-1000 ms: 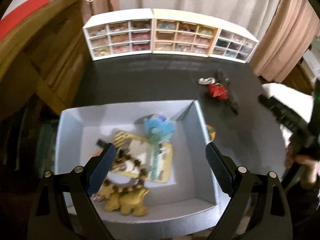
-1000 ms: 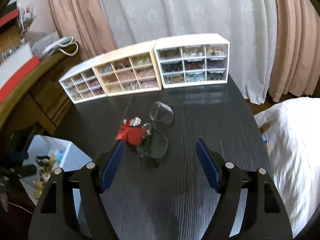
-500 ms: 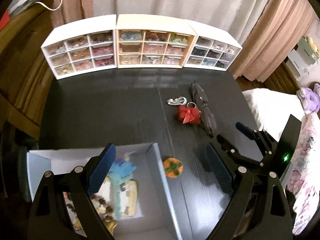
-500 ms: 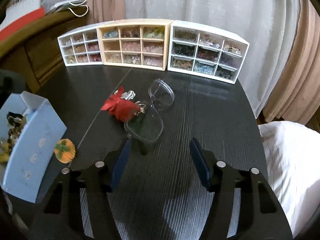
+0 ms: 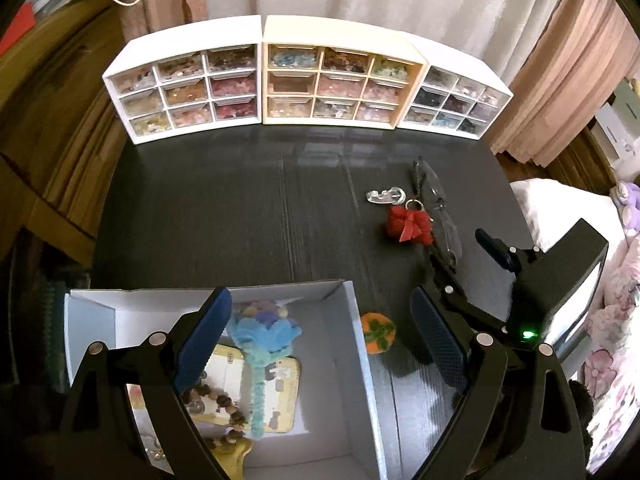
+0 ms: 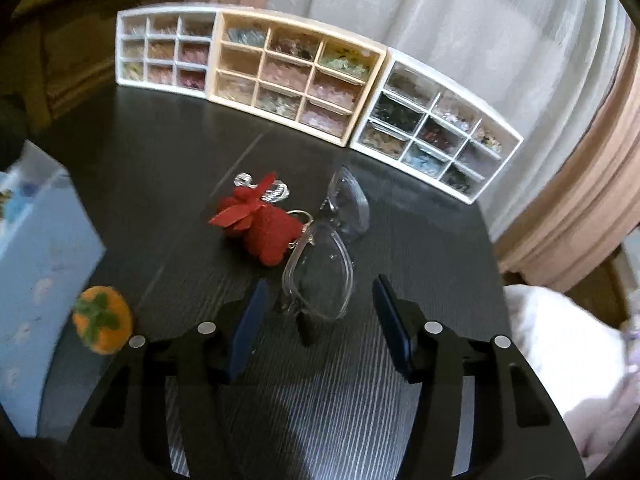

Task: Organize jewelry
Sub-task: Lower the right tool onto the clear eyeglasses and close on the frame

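My left gripper (image 5: 320, 332) hangs above the near part of the dark table (image 5: 240, 208), its blue-padded fingers (image 5: 204, 336) spread wide and holding nothing. Below it sits a pale blue box (image 5: 360, 352), open at the top. Inside the box lie a fuzzy blue charm (image 5: 264, 328), a yellow card (image 5: 280, 392) and a string of brown beads (image 5: 224, 404) (there is a mustard-coloured piece at the near edge too, but most of it is hidden behind my finger). Just to the right of the box, on the table, rests a small orange felt pumpkin (image 5: 378, 332).

My right gripper (image 6: 318, 320) is also spread wide and empty, low over the table. A pair of clear glasses (image 6: 320, 272) lies folded just beyond its fingertips, the nearer lens roughly between them. Touching the glasses on the left is a red knitted keychain (image 6: 268, 228) with a metal ring, and a small clear trinket (image 6: 276, 190) lies at its far side. The pumpkin and the box wall show at the left of this view.

Along the far edge stand three small drawer cabinets side by side: a white one on the left (image 5: 188, 80), a cream one in the middle (image 5: 340, 76) and a white one on the right (image 5: 456, 100), their clear drawers filled with coloured bits. Curtains (image 5: 360, 0) hang behind them.
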The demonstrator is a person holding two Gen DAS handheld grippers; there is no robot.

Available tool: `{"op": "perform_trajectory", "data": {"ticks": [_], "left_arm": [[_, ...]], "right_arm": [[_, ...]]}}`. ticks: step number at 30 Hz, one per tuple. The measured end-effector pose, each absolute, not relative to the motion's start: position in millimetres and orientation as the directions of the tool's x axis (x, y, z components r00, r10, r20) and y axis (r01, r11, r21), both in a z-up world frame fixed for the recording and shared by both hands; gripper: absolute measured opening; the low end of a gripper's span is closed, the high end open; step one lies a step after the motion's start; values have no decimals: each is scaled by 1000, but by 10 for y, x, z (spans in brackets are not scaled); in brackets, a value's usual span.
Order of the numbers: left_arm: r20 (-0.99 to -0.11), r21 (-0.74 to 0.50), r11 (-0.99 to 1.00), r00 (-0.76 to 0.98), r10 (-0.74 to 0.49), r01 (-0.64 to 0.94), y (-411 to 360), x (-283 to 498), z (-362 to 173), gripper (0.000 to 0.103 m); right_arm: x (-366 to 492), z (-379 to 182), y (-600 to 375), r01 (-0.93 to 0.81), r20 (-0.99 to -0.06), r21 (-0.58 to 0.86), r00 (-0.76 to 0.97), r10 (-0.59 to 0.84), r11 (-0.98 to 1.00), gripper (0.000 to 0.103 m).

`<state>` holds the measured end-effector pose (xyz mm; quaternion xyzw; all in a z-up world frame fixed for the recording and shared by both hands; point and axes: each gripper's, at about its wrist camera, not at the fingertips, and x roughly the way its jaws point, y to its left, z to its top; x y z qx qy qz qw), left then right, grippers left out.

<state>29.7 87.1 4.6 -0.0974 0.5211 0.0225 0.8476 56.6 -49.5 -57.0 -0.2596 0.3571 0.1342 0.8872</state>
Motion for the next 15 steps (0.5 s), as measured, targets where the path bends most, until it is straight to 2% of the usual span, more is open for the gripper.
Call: {"op": "perform_trajectory", "data": {"ticks": [4,8,10,12,15], "left_arm": [[-886,-143,980,459,-65,-138,885,289,50,91],[-887,-142,980,457,-62,-141,891,289,46,91],[-889,-139,980,454,-60,-142,895,289,44,91],[-892,-135,981,448,-60,-138,898,297,35,91],[-896,-123,983,440,-52,-135,886,314,20,91]], "right_arm": [[594,-630,-382,-366,-680,-445,732,-43,817,49],[627,-698,-295,-337,-665,-486,741,-92,806,40],[657,-711,-280,-329,-662,-494,742,-103,805,37],[669,-720,-271,-332,-672,-483,734,-100,811,28],[656,-708,-291,-322,-677,-459,731,-90,828,27]]}}
